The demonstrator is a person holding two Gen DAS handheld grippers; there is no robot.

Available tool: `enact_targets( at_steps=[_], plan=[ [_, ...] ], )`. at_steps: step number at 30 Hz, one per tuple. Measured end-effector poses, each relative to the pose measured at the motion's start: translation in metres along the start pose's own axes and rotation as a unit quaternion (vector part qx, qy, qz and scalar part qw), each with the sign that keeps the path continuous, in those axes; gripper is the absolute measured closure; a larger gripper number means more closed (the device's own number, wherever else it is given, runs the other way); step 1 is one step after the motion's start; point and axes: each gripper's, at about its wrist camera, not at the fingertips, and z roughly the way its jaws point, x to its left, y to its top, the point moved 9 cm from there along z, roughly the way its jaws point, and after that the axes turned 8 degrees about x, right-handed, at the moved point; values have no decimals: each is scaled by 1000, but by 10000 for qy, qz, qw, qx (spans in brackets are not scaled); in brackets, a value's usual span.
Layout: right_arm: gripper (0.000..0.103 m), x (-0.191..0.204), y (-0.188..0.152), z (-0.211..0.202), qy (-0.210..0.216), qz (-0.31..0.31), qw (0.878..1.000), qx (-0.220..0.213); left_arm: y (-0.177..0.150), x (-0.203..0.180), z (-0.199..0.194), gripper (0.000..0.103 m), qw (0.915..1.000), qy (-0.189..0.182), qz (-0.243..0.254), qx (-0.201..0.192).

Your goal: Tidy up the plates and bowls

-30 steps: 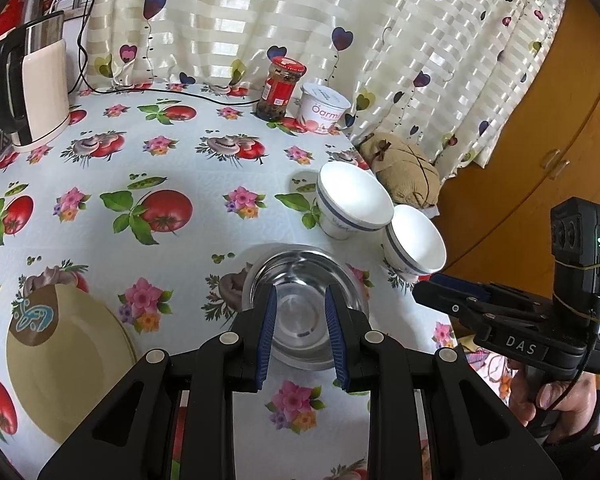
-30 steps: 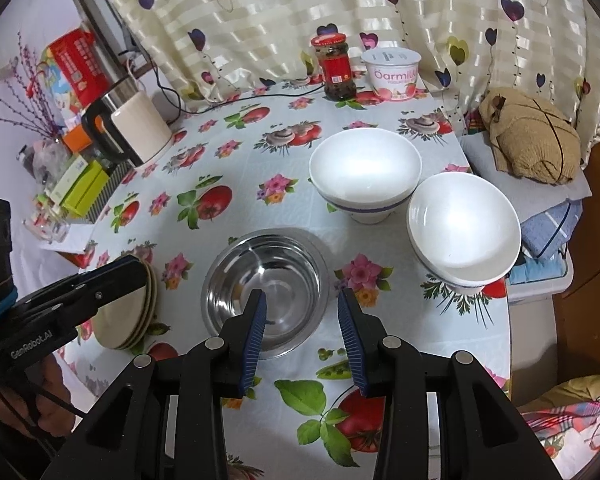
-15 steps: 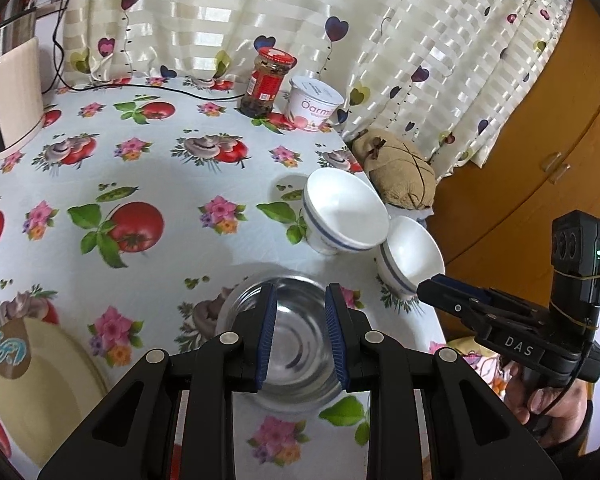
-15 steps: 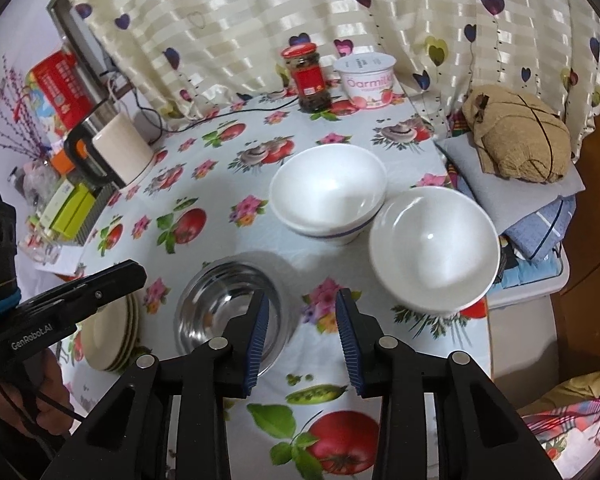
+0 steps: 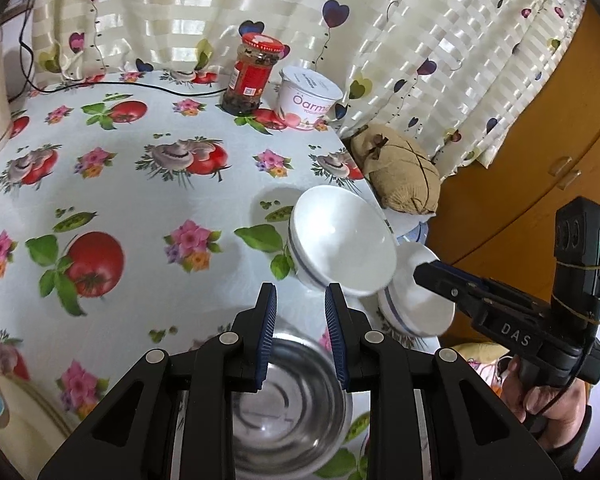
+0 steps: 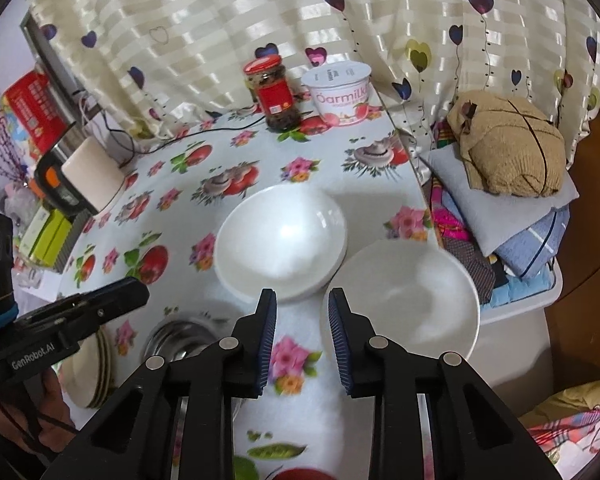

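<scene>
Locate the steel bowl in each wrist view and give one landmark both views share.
Left wrist: the steel bowl sits bottom centre, partly behind the left hand-held gripper.
Right wrist: it shows at lower left, mostly hidden behind the right hand-held gripper.
Shared landmark: the red-lidded jar by the curtain.

You have two white bowls, one (image 6: 280, 240) near the table's middle and one (image 6: 404, 300) at its right edge. You have one steel bowl (image 5: 288, 404) at the near edge. You have one stack of plates (image 6: 92, 368) at the left edge; their number cannot be told. At the far edge you have one jar (image 6: 274, 94) and one tub (image 6: 340, 92). You hold two grippers, left (image 5: 300, 334) and right (image 6: 302, 338).
</scene>
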Motion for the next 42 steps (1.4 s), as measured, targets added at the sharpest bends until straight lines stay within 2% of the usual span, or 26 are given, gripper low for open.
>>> enact_targets(
  at_steps=[7, 20, 27, 34, 42],
  plan=[
    [77, -18, 25, 20, -202, 32, 9998, 67, 15, 0, 19, 77, 9999, -48, -94, 47],
    [77, -23, 39, 46, -366, -137, 9988, 299, 26, 2, 49, 77, 9996, -19, -178, 221],
    [88, -22, 38, 57, -410, -249, 9980, 411, 26, -1, 55, 77, 9997, 6, -73, 216],
    [91, -23, 38, 57, -421, -231, 9980, 401, 26, -10, 55, 77, 9997, 86, 157, 159],
    [91, -22, 37, 56, -429, -185, 9982, 384, 28, -12, 51, 79, 9998, 64, 143, 100]
  ],
)
